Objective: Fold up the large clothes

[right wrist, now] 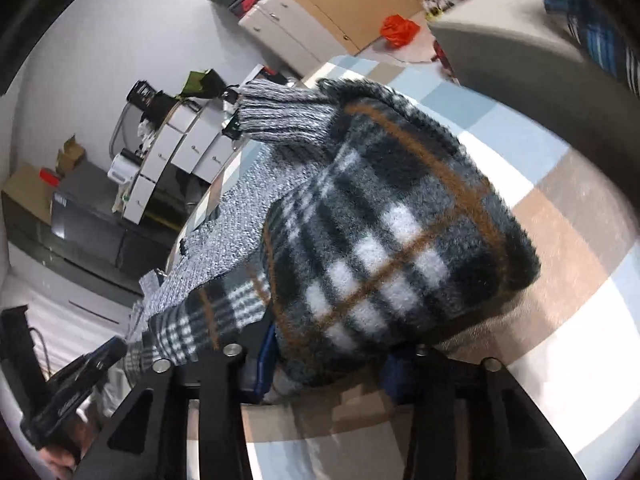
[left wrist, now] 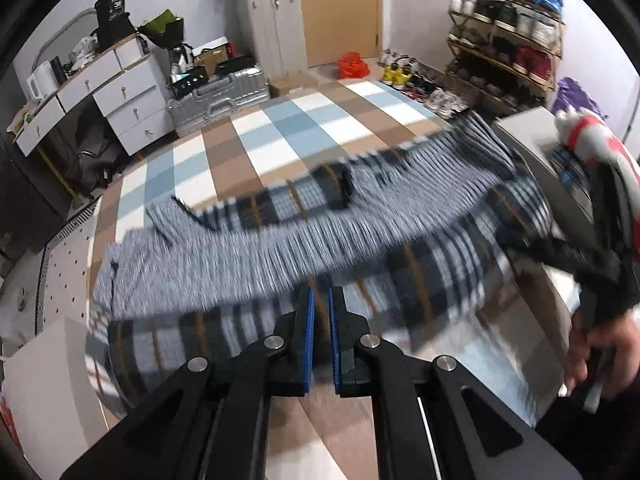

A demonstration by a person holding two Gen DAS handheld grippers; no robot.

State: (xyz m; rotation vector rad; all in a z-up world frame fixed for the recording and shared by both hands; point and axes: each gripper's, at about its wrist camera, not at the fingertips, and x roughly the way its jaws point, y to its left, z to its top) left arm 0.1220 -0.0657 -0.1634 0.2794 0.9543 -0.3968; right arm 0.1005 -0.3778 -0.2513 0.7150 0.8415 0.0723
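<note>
A large sweater (left wrist: 280, 236), grey knit with dark plaid panels and tan lines, lies blurred across the checked bed cover (left wrist: 280, 136). My left gripper (left wrist: 320, 300) is shut, its blue pads at the near edge of the grey knit; whether cloth is pinched between them I cannot tell. In the right wrist view a thick plaid fold of the sweater (right wrist: 384, 248) fills the gap of my right gripper (right wrist: 328, 360), and both pads press against it. The right gripper (left wrist: 520, 240) also shows at the sweater's right end, held by a hand (left wrist: 604, 352). The left gripper (right wrist: 80, 380) appears at lower left.
White drawers (left wrist: 120, 92) and a silver suitcase (left wrist: 216, 96) stand beyond the bed on the left. A shoe rack (left wrist: 504, 40) fills the far right corner. A grey box (left wrist: 536, 136) sits on the bed's right side. A red bag (left wrist: 352, 66) lies by the door.
</note>
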